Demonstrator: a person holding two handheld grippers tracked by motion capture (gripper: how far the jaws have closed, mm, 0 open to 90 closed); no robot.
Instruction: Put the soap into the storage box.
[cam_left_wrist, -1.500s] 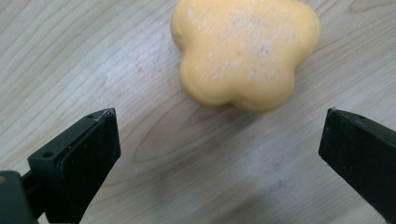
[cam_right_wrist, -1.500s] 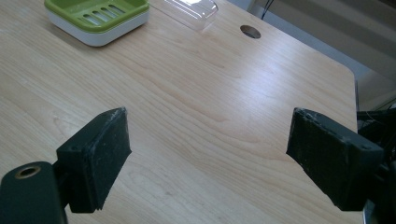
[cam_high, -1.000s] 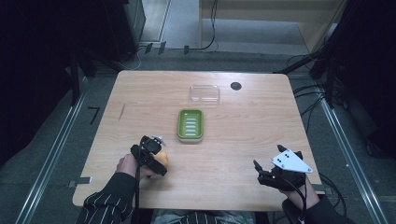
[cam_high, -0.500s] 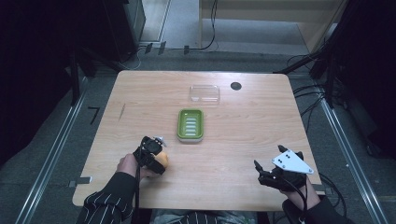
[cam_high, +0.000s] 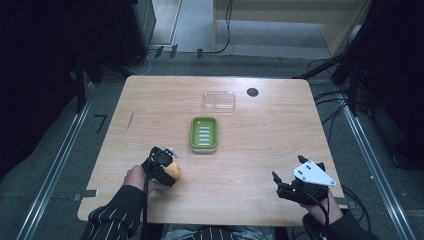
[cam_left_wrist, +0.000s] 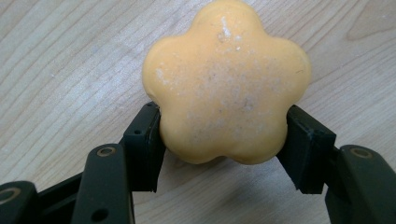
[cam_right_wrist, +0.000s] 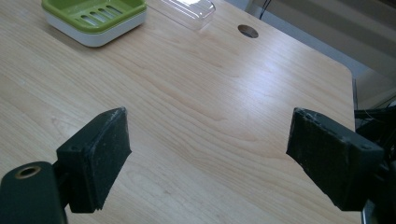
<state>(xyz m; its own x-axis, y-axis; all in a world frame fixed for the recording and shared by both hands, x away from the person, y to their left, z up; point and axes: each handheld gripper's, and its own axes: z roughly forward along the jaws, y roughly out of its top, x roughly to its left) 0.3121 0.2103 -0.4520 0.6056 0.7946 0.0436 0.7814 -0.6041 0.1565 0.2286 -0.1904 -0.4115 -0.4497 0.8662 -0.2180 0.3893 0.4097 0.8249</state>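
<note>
Between the left gripper's (cam_left_wrist: 224, 140) fingers (cam_left_wrist: 145, 140), which have just been closing, sits the flower-shaped orange soap (cam_left_wrist: 226, 81), pinched on the worktop (cam_high: 260, 165). Lifting and placing (likely the green soap dish (cam_high: 204, 133) ahead) remain. Right gripper (cam_right_wrist: 210, 158) fingers stand spread, empty.

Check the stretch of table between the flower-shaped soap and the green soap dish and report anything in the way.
Nothing visible. The left gripper has just closed on the orange flower-shaped soap; bare wooden table lies between it and the empty green soap dish.
</note>
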